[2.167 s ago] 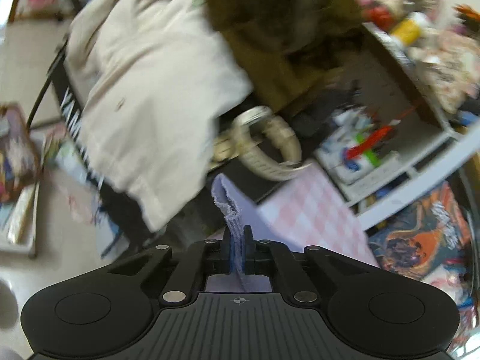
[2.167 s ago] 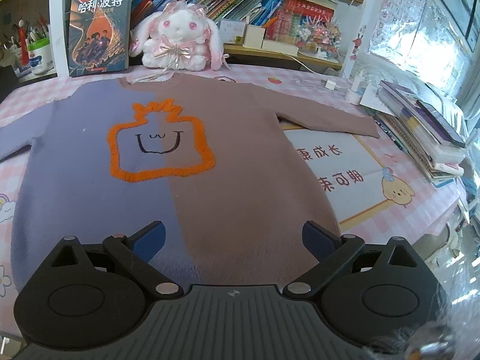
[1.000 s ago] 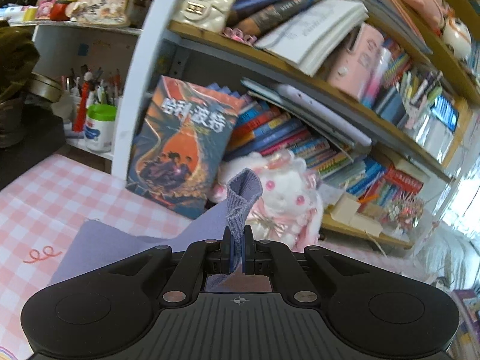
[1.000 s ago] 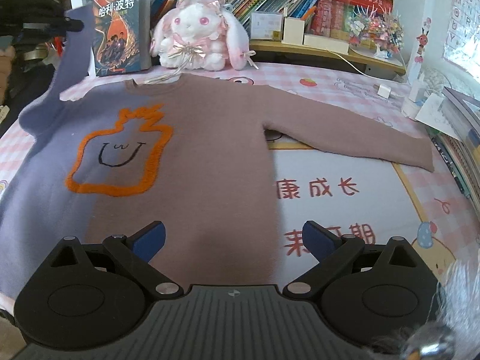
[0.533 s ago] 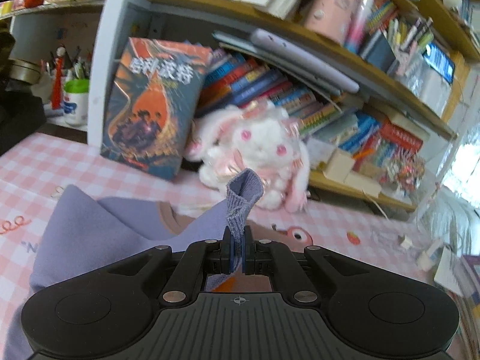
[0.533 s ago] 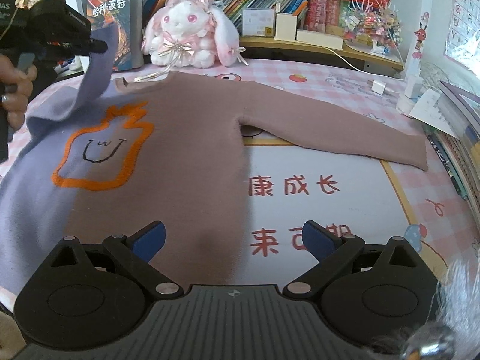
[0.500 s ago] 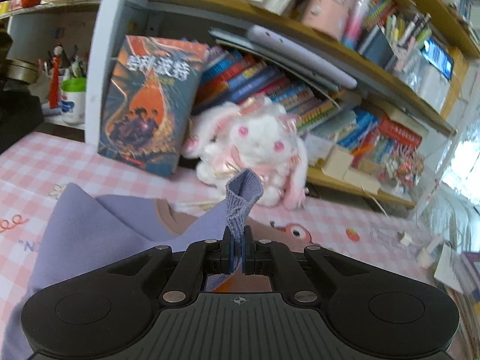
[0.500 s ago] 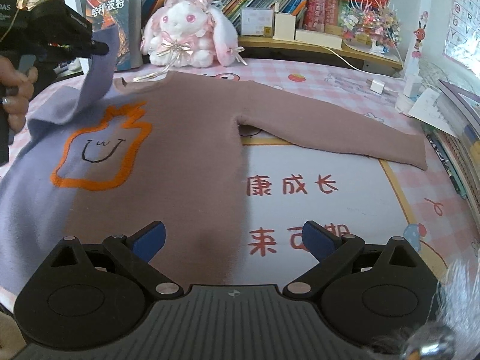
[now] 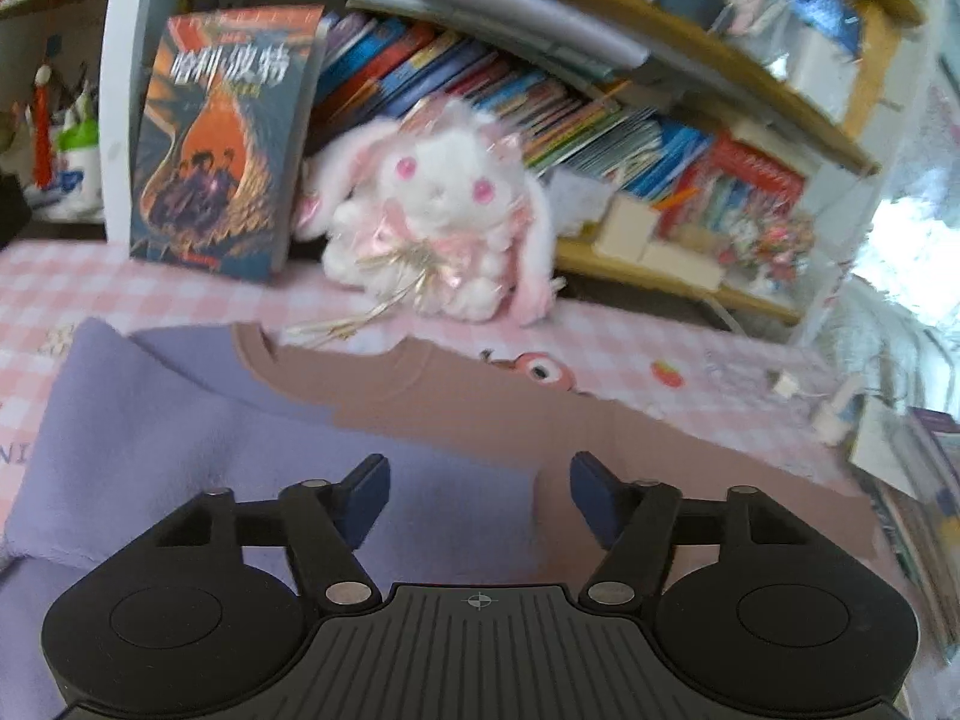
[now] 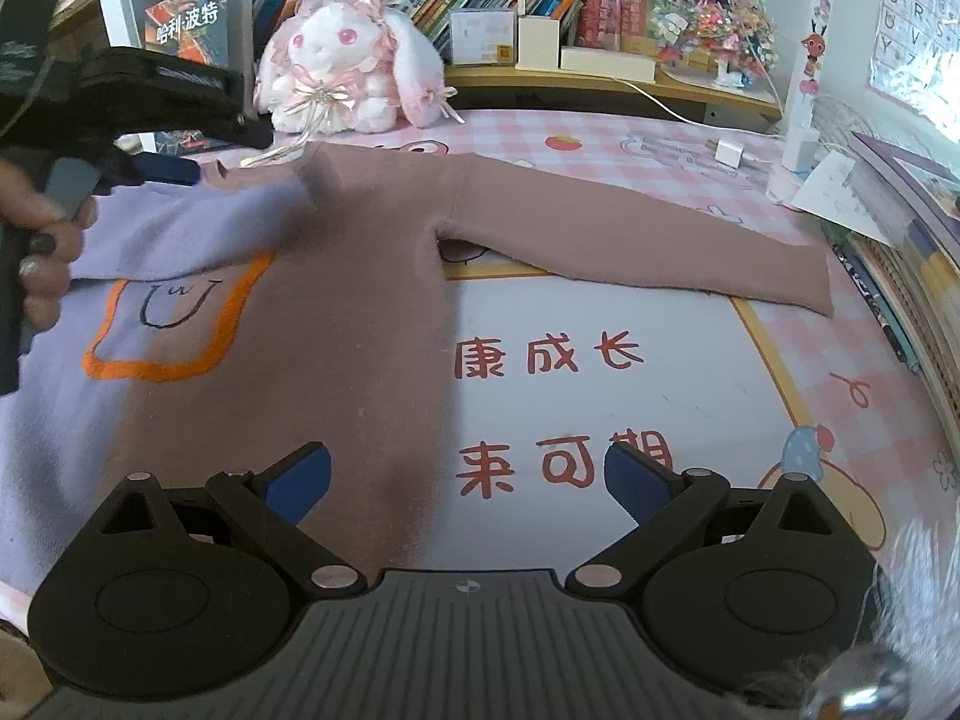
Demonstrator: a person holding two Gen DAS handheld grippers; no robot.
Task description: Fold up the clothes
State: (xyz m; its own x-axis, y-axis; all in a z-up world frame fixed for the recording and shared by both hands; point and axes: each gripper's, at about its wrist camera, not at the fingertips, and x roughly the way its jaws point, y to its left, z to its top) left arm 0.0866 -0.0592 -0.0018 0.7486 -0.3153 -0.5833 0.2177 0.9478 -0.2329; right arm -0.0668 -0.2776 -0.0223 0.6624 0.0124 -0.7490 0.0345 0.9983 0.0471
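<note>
A half lilac, half brown sweater [image 10: 336,312] with an orange outlined face lies flat on the pink checked table. Its lilac sleeve [image 10: 186,222] is folded across the chest and lies loose; it also shows in the left wrist view [image 9: 180,438]. Its brown sleeve [image 10: 636,246] stretches out to the right. My left gripper [image 9: 478,495] is open and empty just above the folded lilac sleeve; it shows in the right wrist view [image 10: 171,171]. My right gripper [image 10: 468,480] is open and empty over the sweater's lower hem.
A white plush rabbit [image 10: 348,78] and an upright book [image 9: 222,150] stand at the table's back edge under bookshelves. A white charger and cable [image 10: 729,150] lie at the back right. Stacked books [image 10: 912,240] line the right edge. A printed mat [image 10: 600,396] covers the table.
My left gripper carried the lilac sleeve over the sweater's chest, then opened and let it go. The sleeve now lies folded on the body. My right gripper stayed open.
</note>
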